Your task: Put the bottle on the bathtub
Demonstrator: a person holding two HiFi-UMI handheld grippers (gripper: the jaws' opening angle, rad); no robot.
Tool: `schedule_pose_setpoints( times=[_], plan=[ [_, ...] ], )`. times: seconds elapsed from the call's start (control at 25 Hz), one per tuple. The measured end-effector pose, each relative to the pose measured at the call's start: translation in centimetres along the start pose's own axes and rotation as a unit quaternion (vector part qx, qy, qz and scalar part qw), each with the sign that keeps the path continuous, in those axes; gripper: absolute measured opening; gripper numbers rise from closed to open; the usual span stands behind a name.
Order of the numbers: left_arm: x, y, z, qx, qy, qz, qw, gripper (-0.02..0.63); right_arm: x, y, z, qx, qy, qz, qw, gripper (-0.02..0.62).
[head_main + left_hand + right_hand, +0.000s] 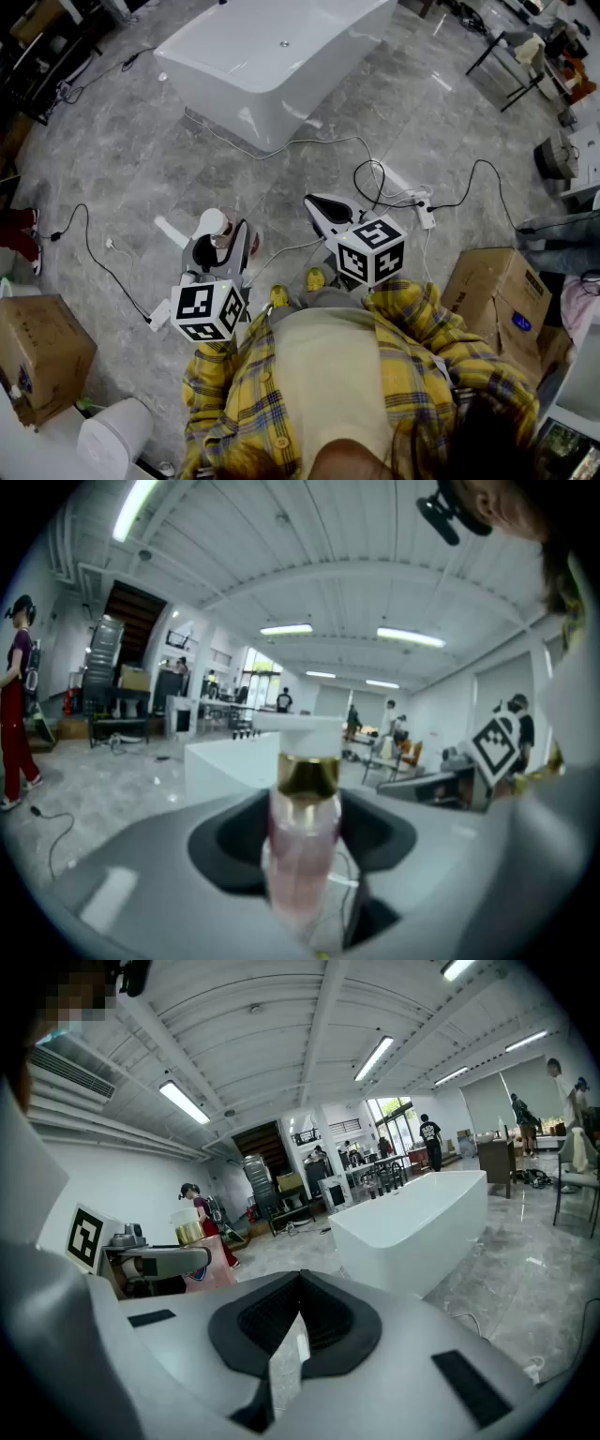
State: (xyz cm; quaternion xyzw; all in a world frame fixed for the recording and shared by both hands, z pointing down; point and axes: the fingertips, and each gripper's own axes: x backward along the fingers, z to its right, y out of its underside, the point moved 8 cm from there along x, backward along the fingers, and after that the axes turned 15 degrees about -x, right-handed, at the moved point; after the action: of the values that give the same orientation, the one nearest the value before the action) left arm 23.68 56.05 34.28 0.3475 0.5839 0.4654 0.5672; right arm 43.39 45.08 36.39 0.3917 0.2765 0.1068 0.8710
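The white bathtub [272, 56] stands on the grey floor ahead of me, about two steps away. My left gripper [223, 236] is shut on a pink bottle [221, 240] with a gold collar and a white pump cap, held upright at waist height. In the left gripper view the bottle [304, 850] fills the space between the jaws, with the bathtub [225, 761] behind it. My right gripper [319, 204] is beside it to the right, shut with nothing in it. In the right gripper view the bathtub [412, 1222] lies ahead and the bottle [192, 1237] shows at the left.
Cables and a power strip [426, 214] lie on the floor between me and the tub. Cardboard boxes [42, 352] [492, 286] stand on either side of me, with a white bin [117, 436] at lower left. A person in red trousers [14, 714] stands far left.
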Motion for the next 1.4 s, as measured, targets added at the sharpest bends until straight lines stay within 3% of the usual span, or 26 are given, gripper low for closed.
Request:
schedule_pose_setpoints(
  times=[0.88, 1.12, 1.4],
  plan=[
    [-5.4, -0.6, 0.4, 0.015, -0.043, -0.022, 0.9987, 0.221, -3.1, -3.0, 6.6, -0.009, -0.019, -0.030, 0.999, 0.014],
    [-6.7, -0.4, -1.9, 0.017, -0.051, -0.024, 0.9983, 0.221, -5.8, -3.5, 6.0, 0.002, -0.026, -0.047, 0.999, 0.014],
    [-10.2, -0.3, -6.6, 0.016, -0.028, -0.014, 0.9994, 0.221, -10.9, -5.0, 5.8, 0.008, -0.013, -0.048, 0.999, 0.014]
  ],
)
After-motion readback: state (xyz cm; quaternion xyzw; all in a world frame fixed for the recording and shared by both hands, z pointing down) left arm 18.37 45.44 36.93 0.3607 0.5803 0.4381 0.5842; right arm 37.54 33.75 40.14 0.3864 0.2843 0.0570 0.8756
